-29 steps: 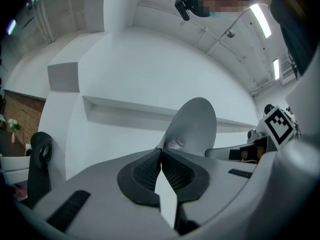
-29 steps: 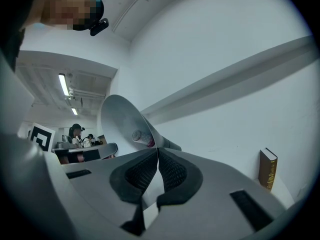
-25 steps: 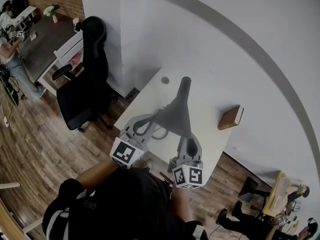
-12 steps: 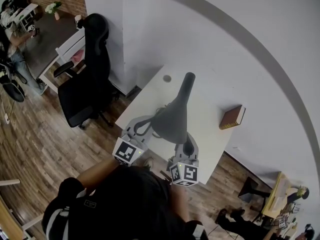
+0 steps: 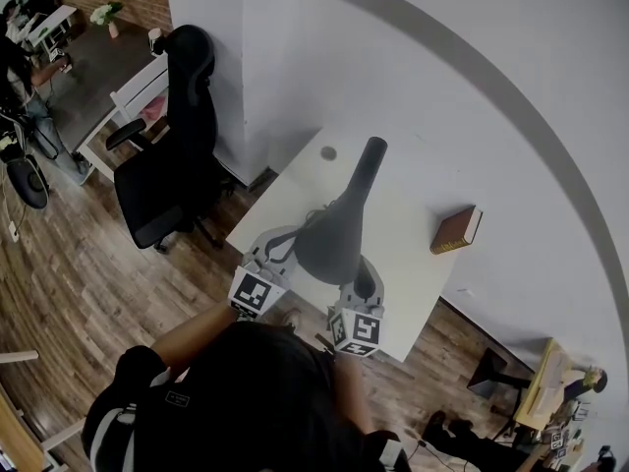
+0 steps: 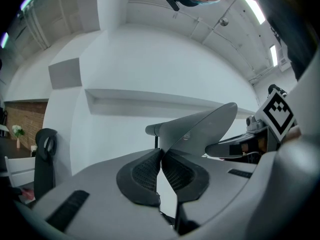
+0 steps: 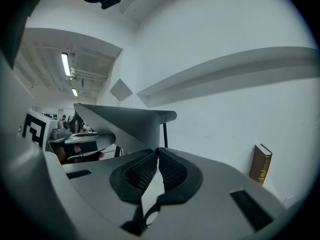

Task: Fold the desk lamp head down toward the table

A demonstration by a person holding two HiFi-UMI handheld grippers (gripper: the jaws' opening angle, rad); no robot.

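The left gripper's [image 6: 161, 151] jaws are clenched, their ribbed pads meeting right at the lower rim of the lamp head [image 6: 200, 126], which they pinch by its thin edge. The right gripper's [image 7: 157, 151] jaws are clenched the same way on the rim of the lamp head [image 7: 120, 119] from the opposite side. Each gripper shows at the edge of the other's view, with the shade between them.

The lamp head is a grey cone. Its wide mouth is toward the person and its narrow neck [image 5: 368, 165] points away, toward the wall [image 5: 442, 87]. In both gripper views the neck ends in a short tube above a thin dark stem [image 7: 164, 134] that stands upright. From the head view the lamp head [image 5: 329, 242] hangs over the near half of the white desk [image 5: 413, 254] and hides the jaw tips. Only the grippers' rear parts and marker cubes show, the left cube [image 5: 254, 293] and the right cube [image 5: 356, 330], just over the desk's near edge.

A brown book [image 5: 455, 230] is well apart from the lamp at the desk's right, near the wall, and in the right gripper view it stands upright. A small round hole [image 5: 327, 152] sits near the desk's far corner. A black chair [image 5: 172, 165] stands on the wooden floor [image 5: 69, 264] to the left of the desk.
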